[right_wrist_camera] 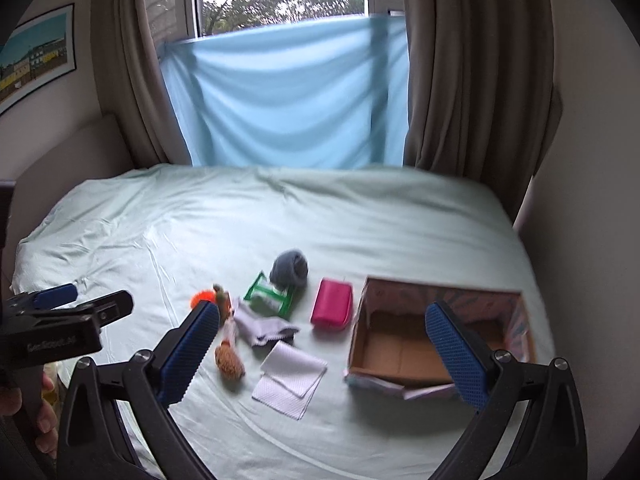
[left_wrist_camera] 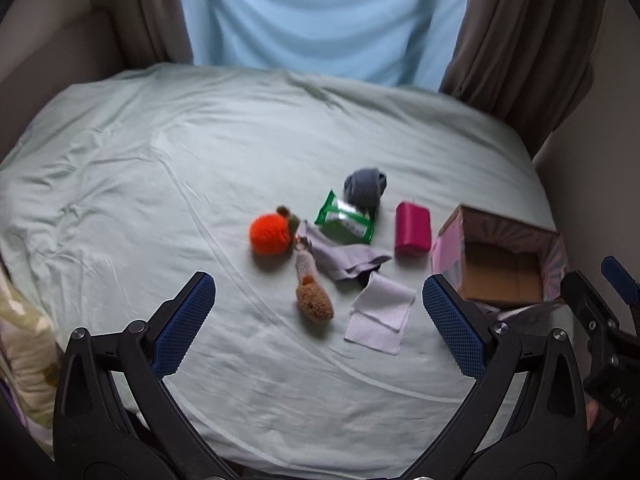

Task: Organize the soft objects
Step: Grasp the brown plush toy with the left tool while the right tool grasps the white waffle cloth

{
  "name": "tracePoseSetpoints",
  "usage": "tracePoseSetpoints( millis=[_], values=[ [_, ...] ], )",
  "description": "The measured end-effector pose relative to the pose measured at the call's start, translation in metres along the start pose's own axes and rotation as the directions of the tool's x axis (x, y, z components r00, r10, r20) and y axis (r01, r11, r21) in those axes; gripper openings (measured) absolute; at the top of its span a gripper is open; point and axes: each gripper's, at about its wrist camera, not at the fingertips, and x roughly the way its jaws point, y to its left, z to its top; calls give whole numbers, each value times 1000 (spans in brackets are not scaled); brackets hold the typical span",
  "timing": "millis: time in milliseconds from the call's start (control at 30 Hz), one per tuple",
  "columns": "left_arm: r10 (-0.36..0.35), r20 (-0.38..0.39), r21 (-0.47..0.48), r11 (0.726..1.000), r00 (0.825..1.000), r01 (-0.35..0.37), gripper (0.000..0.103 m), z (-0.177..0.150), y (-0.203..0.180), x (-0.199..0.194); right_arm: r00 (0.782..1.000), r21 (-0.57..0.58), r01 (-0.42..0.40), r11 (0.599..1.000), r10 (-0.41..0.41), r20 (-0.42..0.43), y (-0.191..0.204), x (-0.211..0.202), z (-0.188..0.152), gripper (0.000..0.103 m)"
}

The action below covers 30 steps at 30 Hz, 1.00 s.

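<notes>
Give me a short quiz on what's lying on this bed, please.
1. True or false: the box already holds a soft item.
2. Which thing lies nearest the box? A) orange pompom B) pink pouch C) grey sock ball
3. Fill in: the green packet lies partly under the ____.

Key: 1. False, it looks empty. 2. B. 3. Sock ball.
</notes>
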Motion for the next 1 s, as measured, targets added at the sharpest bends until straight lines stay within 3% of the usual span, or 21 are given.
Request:
tracePoseSetpoints(
  millis=[200, 400, 533, 767, 900, 1000],
  values=[
    [-57, -89, 54, 997, 994, 62, 102, -19, 14, 96, 993, 61, 60, 996, -53, -103, 16, 68, -54, 103],
    [-125, -143, 104, 985, 982, 140, 100, -39, 22, 170, 985, 103, 120, 987, -106, -135, 28, 121, -96, 103],
    [-166, -166, 126, 974, 972, 188, 90, -50, 26, 205, 980, 123, 158, 980, -140, -144, 34, 160, -121, 103],
    [-238, -183, 164, 949, 954, 269, 86, -62, 32, 237, 973, 173, 200, 965, -174, -153, 42, 209, -153, 103],
    [-289, -219, 160, 931, 932, 327, 70, -70, 32, 258, 973, 155, 197, 968, -173, -155, 47, 231, -166, 103],
    [-328, -256, 158, 914, 909, 375, 68, -76, 29, 269, 973, 119, 190, 974, -171, -153, 52, 245, -171, 103]
  ],
)
